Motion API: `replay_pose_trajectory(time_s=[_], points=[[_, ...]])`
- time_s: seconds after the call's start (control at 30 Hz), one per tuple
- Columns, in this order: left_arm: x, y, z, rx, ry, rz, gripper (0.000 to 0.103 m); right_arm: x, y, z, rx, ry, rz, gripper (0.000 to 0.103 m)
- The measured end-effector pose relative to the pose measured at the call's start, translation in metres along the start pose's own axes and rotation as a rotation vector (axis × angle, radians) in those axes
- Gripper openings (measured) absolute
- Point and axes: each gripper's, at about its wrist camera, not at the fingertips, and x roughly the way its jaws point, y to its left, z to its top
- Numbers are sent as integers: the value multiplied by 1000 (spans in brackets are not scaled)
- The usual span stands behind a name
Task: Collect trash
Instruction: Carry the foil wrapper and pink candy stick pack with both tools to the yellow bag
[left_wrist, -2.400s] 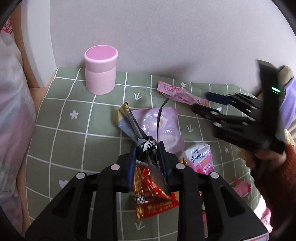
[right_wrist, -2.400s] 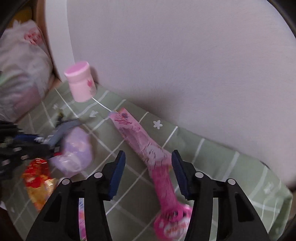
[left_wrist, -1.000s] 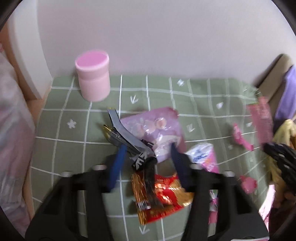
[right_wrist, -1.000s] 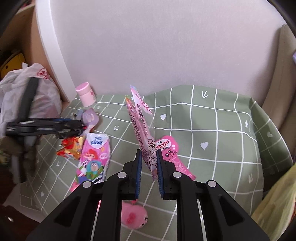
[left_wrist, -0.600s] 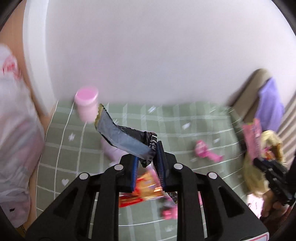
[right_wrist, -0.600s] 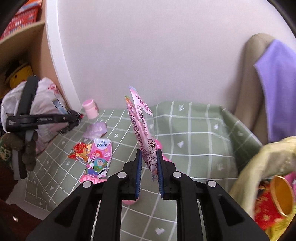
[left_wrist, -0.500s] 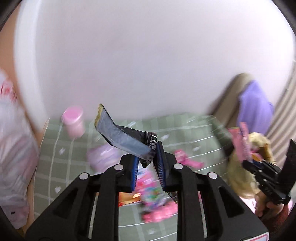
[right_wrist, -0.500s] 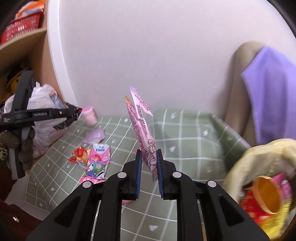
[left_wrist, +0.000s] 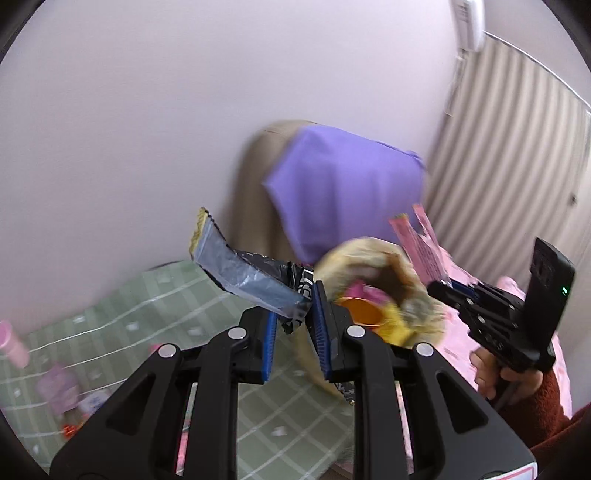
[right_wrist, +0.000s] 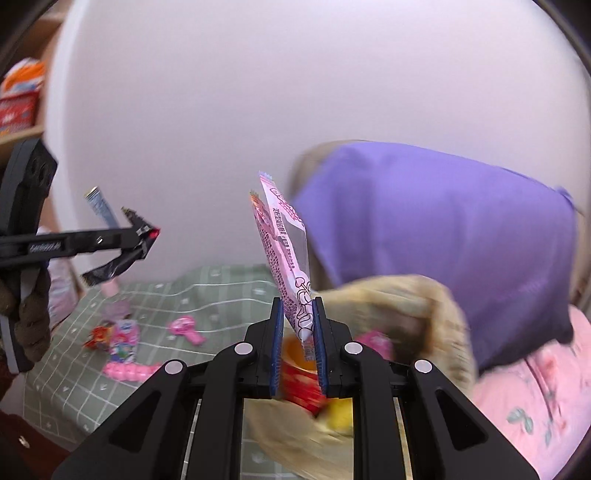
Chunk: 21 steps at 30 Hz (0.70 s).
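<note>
My left gripper (left_wrist: 293, 314) is shut on a silver and black wrapper (left_wrist: 240, 273) and holds it in the air beside a yellowish trash bag (left_wrist: 384, 280). The bag is open and has an orange cup and pink wrappers inside. My right gripper (right_wrist: 298, 325) is shut on a long pink wrapper (right_wrist: 286, 254) and holds it upright just above the bag's mouth (right_wrist: 391, 306). The right gripper also shows in the left wrist view (left_wrist: 447, 286), at the bag's right side. The left gripper shows in the right wrist view (right_wrist: 142, 240), far left.
A green checked cloth (right_wrist: 207, 295) covers the table, with several wrappers (right_wrist: 122, 339) lying on it and a pink cup (left_wrist: 11, 341) at the far left. A beige chair with purple fabric (right_wrist: 443, 221) stands behind the bag. Pink bedding (right_wrist: 535, 387) lies at right.
Both grippers have swung right, away from the table, with their wrappers held. The trash bag has come up close under both of them.
</note>
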Motion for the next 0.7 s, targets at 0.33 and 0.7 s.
replay_pose_trajectory(time_s=[0.33,0.7], points=[[86,-64,-7,96,190,-202,18,-24,-56,-21,127,43,-143,16],[185,-87,-32,263,379,-87,18,-17,-64,-22,143,58,-178,16]])
